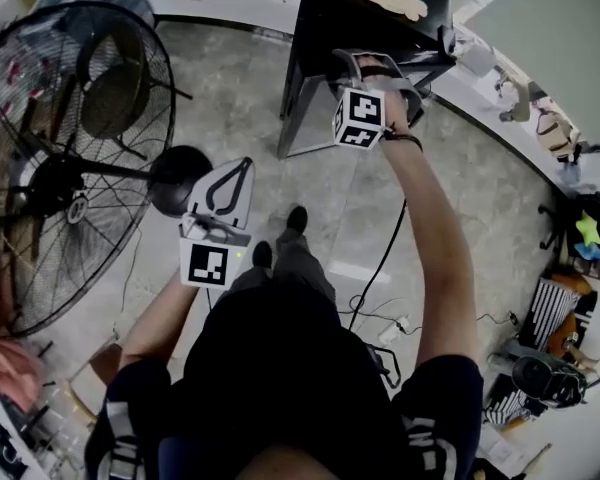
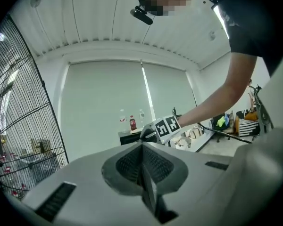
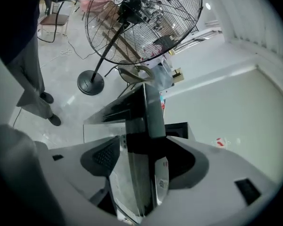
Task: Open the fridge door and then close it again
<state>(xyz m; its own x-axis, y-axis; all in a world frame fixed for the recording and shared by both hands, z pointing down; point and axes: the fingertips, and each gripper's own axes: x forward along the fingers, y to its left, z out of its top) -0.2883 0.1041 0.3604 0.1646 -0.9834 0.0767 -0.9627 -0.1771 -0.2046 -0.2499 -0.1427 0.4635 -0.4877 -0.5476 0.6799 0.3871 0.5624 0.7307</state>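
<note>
Big floor fan (image 1: 60, 158) is sitting off to my left. I'm keeping my left gripper (image 2: 142, 145) clenched on nothing, out in front of me. Over on the right, my right gripper (image 3: 141, 147) is clamping the edge of the fridge door (image 3: 145, 108), which is standing ajar from the black mini fridge (image 1: 380, 28).

Grey concrete floor (image 1: 240, 88): black fridge (image 1: 330, 38), round fan base (image 1: 178, 180), loose cables (image 1: 368, 308), person's shoes (image 1: 296, 218).
</note>
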